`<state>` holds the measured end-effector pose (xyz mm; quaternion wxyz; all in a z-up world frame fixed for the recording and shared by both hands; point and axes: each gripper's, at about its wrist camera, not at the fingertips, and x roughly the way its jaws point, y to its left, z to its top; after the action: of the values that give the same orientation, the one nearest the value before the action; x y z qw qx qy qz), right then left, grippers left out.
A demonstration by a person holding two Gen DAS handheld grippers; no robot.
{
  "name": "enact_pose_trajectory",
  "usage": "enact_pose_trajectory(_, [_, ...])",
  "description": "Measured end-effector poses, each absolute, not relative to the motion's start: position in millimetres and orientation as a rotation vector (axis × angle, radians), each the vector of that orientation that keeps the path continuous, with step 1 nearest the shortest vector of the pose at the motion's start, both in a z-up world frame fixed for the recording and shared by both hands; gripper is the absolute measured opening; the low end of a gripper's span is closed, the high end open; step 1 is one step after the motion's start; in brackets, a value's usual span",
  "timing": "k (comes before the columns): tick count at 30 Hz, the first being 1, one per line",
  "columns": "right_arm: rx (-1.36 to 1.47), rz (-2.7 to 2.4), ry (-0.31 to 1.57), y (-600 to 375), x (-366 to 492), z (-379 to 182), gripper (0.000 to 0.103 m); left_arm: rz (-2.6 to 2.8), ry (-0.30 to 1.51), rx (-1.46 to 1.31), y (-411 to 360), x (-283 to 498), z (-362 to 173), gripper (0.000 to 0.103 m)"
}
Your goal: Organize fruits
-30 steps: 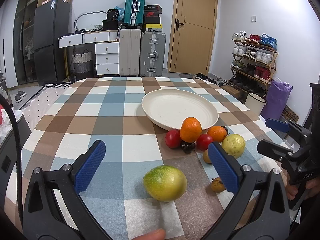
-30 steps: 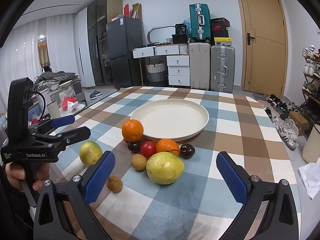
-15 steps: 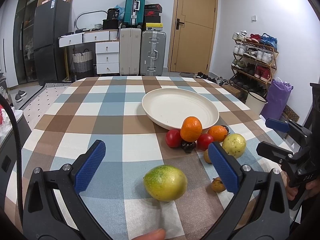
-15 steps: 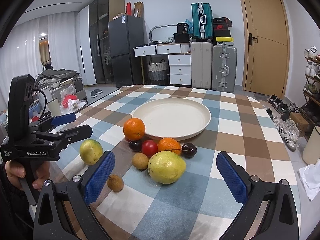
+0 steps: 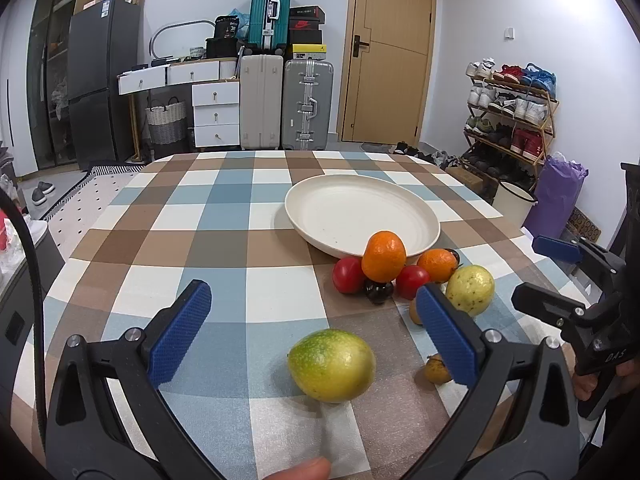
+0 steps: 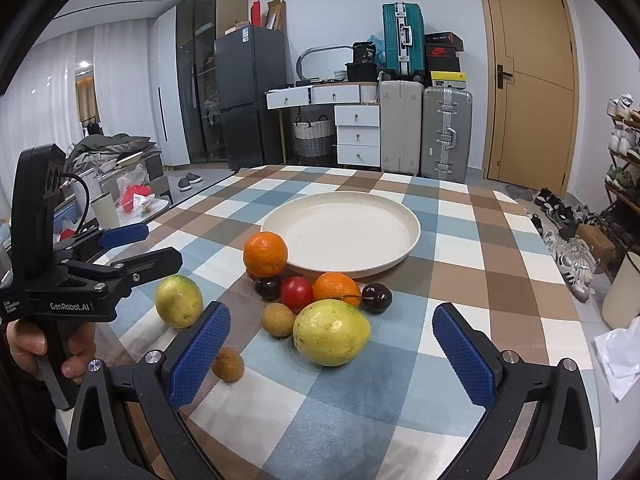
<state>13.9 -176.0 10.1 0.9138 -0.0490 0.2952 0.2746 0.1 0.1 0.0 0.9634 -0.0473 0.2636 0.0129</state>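
Note:
A cream plate (image 5: 362, 208) (image 6: 340, 228) lies empty on the checked tablecloth. In front of it sit two oranges (image 5: 383, 255), two red tomatoes (image 5: 348, 275), dark plums (image 6: 377, 298), small brown fruits (image 6: 277, 319) and a yellow guava (image 6: 331, 338) (image 5: 470, 290). A green-yellow fruit (image 5: 331, 365) (image 6: 178, 306) lies apart at the near left. My left gripper (image 5: 314, 330) is open, with the green-yellow fruit between its fingers. My right gripper (image 6: 332, 354) is open around the yellow guava.
The checked table (image 5: 200, 240) extends left and far behind the plate. Beyond it stand suitcases (image 5: 308, 104), white drawers (image 5: 216, 114), a fridge (image 5: 100, 80), a door and a shoe rack (image 5: 508, 116). A small brown fruit (image 6: 228, 364) lies near the right gripper's left finger.
The right gripper has crept forward toward the yellow guava, which looks slightly larger. The left gripper and all fruits have stayed put.

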Motion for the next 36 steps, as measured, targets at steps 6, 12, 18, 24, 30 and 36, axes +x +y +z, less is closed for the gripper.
enact_pose_trajectory(6, [-0.092,0.555,0.614,-177,16,9,0.103,0.027,0.534,-0.097,0,0,0,0.102])
enact_pose_trajectory(12, [-0.097,0.546,0.651,-175,22,4,0.103,0.026,0.537,-0.099,4,-1,-5,0.102])
enact_pose_trajectory(18, [-0.093,0.530,0.714,-174,34,-4,0.103,0.017,0.557,-0.096,8,5,-8,0.102])
enact_pose_trajectory(24, [-0.114,0.517,0.775,-168,43,-13,0.103,0.010,0.619,-0.085,13,6,-15,0.102])
enact_pose_trajectory(30, [-0.062,0.520,0.849,-172,58,-18,0.103,-0.013,0.675,-0.069,16,5,-17,0.102])
enact_pose_trajectory(36, [-0.055,0.531,0.890,-171,68,-23,0.102,-0.037,0.735,-0.080,11,15,-23,0.101])
